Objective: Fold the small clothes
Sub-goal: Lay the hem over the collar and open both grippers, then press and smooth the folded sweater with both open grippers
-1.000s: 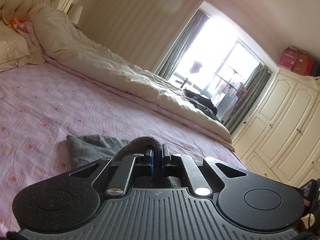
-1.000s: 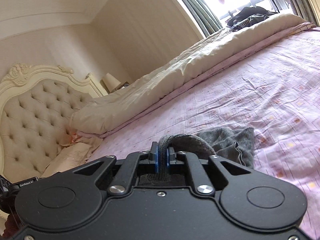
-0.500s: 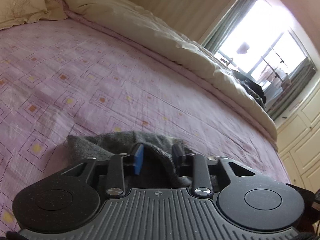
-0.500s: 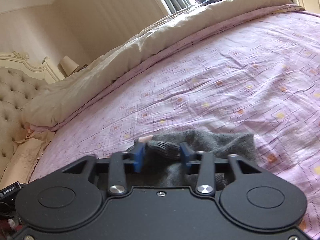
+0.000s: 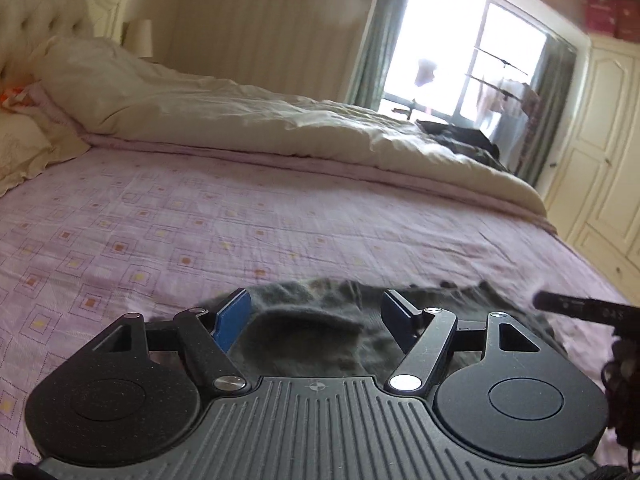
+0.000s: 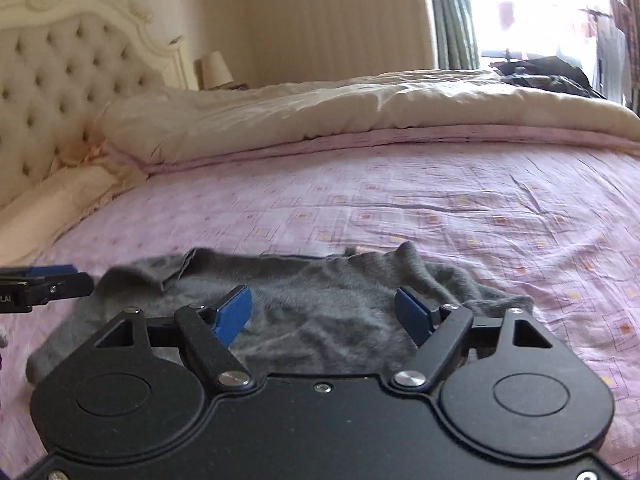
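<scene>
While both grippers, left (image 5: 316, 316) and right (image 6: 326, 314), gape wide and empty, the fuzzy grey knit (image 6: 320, 304) lies crumpled, long axis left-right across lower frame.

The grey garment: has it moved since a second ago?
Yes. The grey garment, earlier lifted and pinched, now lies released on the pink bedsheet; the right gripper is open.

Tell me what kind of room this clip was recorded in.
A home bedroom, almost certainly. The grey garment lies on a bed with a pink patterned sheet; a cream tufted headboard and a rolled duvet sit behind it, with built-in wardrobes beside the window. Both grippers are open.
</scene>
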`<action>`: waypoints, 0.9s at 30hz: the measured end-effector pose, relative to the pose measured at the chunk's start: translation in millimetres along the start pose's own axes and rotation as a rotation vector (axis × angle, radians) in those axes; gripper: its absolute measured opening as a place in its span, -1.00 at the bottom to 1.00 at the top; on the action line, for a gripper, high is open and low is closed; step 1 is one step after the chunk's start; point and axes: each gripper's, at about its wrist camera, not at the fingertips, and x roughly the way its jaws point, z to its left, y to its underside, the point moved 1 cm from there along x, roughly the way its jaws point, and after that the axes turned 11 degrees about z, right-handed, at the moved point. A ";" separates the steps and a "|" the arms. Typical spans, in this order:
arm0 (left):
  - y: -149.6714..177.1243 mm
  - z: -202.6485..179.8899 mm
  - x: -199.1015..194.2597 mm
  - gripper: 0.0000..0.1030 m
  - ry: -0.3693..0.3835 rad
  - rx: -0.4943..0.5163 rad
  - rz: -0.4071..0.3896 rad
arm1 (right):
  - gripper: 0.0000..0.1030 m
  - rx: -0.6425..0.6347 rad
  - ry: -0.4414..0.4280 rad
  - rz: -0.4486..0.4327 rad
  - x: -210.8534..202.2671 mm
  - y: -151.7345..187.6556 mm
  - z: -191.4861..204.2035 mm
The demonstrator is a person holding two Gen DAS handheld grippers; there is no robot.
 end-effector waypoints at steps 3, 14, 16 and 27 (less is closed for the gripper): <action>10.6 -15.4 16.3 0.36 0.009 0.071 0.055 | 0.56 -0.070 0.023 0.024 13.9 10.1 15.6; 8.3 -1.8 66.5 0.36 -0.049 0.035 0.143 | 0.71 -0.108 0.108 0.030 38.0 47.5 20.4; 7.9 0.3 71.9 0.36 -0.062 0.025 0.156 | 0.71 -0.101 0.102 0.026 38.2 48.3 18.4; -6.4 -0.2 94.2 0.38 -0.132 -0.008 0.205 | 0.71 -0.111 0.127 0.023 41.4 49.3 20.8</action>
